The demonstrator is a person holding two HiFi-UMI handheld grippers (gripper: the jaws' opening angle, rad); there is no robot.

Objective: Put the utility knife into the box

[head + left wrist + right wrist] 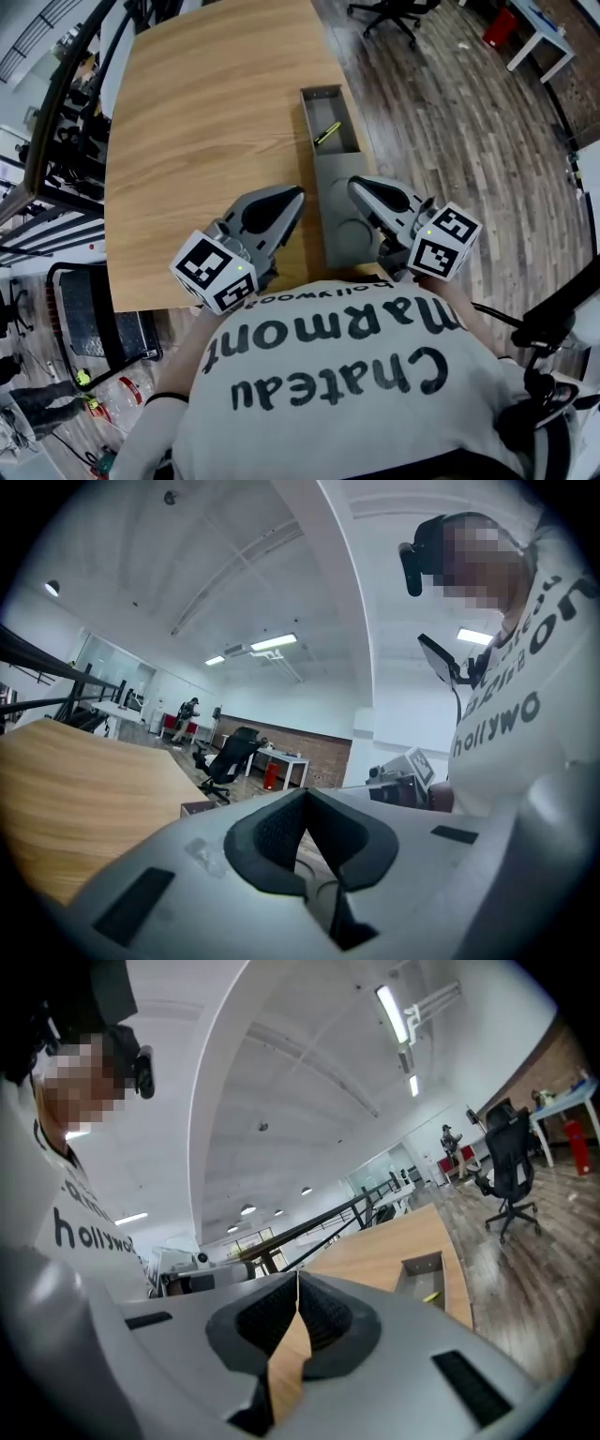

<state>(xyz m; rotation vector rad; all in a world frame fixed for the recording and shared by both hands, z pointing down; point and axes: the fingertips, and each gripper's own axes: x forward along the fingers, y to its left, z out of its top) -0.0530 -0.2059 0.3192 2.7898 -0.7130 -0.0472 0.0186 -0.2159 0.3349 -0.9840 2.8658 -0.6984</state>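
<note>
Seemingly done: on table (206, 112), box (333, 173); beside box's near end, left gripper (298, 194) and right gripper (356, 185), both pinched together, empty; inside box's far compartment, knife (327, 133). Draw back gently, away from box, without nudging it.

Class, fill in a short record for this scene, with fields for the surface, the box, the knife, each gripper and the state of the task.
surface: wooden table
box: grey box, long and open-topped, at the table's right edge
knife: yellow utility knife, lying in the box's far compartment
left: left gripper, jaws together, holding nothing
right: right gripper, jaws together, holding nothing
task state: knife already in the box
</note>
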